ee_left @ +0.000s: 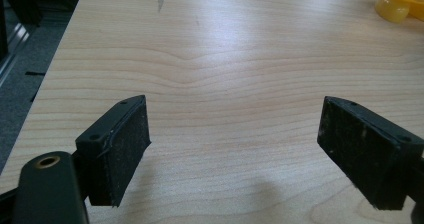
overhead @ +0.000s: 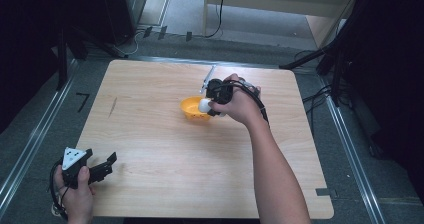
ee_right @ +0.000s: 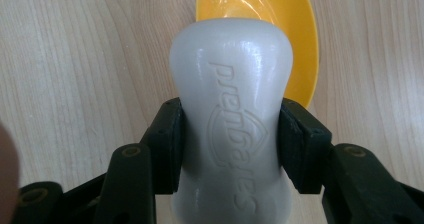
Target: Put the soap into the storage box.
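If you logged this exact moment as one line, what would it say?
right gripper: shut on white bottle, over orange bowl | left gripper: open, empty, near table corner

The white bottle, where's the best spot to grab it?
Around its narrow waist, with a jaw on each side. The white bottle bulges above and below that pinch, so it likely cannot slide out. That is how the right gripper holds it now over the yellow bowl, raised lettering facing its camera.
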Demonstrator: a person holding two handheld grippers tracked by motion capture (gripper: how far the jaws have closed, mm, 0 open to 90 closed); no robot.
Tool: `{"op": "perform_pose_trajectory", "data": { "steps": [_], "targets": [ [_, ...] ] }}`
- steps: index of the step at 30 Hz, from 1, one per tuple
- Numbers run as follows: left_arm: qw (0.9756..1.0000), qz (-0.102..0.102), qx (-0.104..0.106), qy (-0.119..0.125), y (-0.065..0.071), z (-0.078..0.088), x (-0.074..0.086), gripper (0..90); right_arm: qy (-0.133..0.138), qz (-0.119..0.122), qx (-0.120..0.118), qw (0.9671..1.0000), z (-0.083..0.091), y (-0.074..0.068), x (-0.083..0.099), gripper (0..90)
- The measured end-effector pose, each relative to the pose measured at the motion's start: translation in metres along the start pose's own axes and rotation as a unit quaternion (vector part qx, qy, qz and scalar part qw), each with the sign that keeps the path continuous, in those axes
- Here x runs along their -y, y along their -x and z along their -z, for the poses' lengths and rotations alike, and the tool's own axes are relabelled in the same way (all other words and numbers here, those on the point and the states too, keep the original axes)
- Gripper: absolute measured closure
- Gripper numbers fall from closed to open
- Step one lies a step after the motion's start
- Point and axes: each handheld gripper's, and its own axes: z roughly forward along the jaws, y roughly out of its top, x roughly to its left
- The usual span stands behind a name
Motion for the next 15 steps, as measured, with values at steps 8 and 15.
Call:
{"op": "perform_pose_trajectory", "data": {
  "steps": [8,15],
  "targets": [
    [1.0000,0.003,0.001,0.001,0.000,0.000,0.000,13.9,-0.001,0.023,0.004,0.9997,0.000,0.006,-0.011,50.9],
    [1.0000,0.006,0.003,0.001,-0.001,0.000,0.000,13.9,-0.010,0.037,0.007,0.9992,-0.004,0.012,-0.022,50.9]
  ]
}}
